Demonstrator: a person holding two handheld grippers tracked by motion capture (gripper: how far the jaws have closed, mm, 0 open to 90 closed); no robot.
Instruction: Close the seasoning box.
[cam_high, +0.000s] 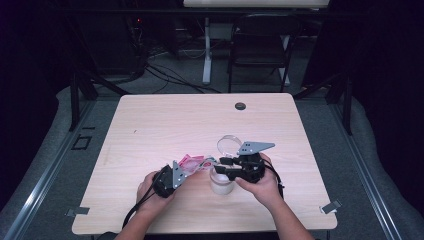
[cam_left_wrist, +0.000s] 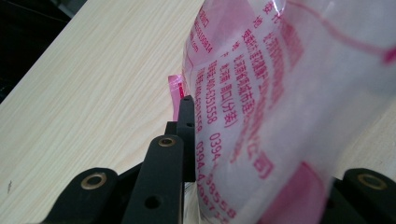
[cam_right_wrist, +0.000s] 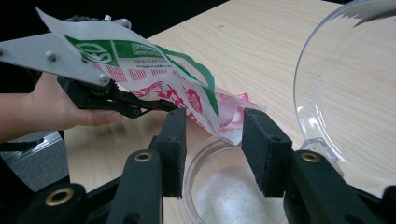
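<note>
On the counter, near its front edge: two hand-held tools meet over a small clear jar.
Left tool (cam_high: 207, 161): jaws clamped together on a pink-printed plastic packet (cam_left_wrist: 261, 107); in the left gripper view the film is pinched right at the jaw tips.
Packet: held above the counter, tilted with its lower corner down toward the jar mouth; it carries green and red print in the right gripper view (cam_right_wrist: 154, 74).
Right tool (cam_right_wrist: 212, 149): jaws standing apart, gripping nothing; the packet's lower corner hangs between them, just over the jar.
Jar (cam_high: 221, 183): upright between the two hands, with white grains (cam_right_wrist: 233, 198) lying inside it.
Lid (cam_high: 229, 144): a clear round lid lies on the counter just behind the jar, beside the right tool.
Hands: the left hand (cam_high: 150, 190) and right hand (cam_high: 262, 186) each hold a tool from the near side.
Counter (cam_high: 165, 120): pale wood.
Beyond it: a dark folding chair (cam_high: 260, 47) on the floor.
</note>
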